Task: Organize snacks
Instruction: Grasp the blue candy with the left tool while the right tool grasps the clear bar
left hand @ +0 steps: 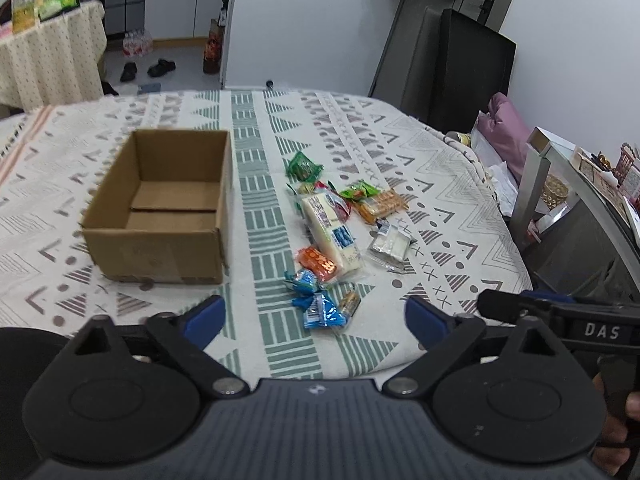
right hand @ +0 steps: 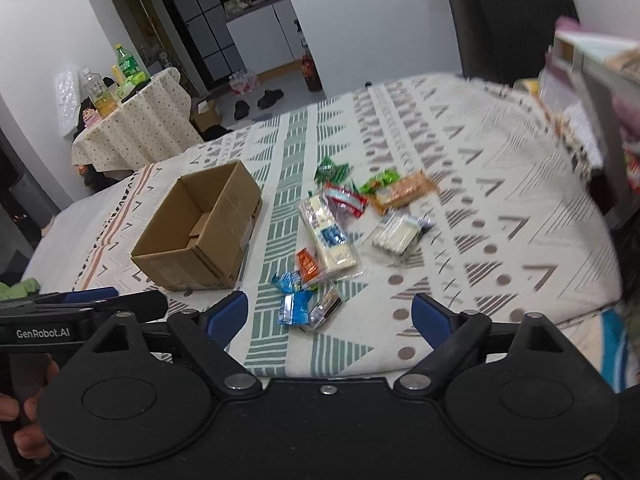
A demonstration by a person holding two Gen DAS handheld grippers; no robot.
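Both tongs spread, left tongs (left hand: pixel 315 318), right tongs (right hand: pixel 330 320), cardboard box (left hand: pixel 160 204) empty, snacks (left hand: pixel 334 232) beside it

We see our right gripper (right hand: pixel 328 316) wide open above the patterned tablecloth (right hand: pixel 500 216). An empty cardboard box (right hand: pixel 200 236) stands left of the scattered snack packets (right hand: pixel 332 236).

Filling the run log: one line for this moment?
left claw open | right claw open | cardboard box empty | snacks loose on tablecloth

Matt cardboard box (left hand: pixel 160 204), glossy plastic snack wrappers (left hand: pixel 328 232), woven tablecloth (left hand: pixel 420 152).
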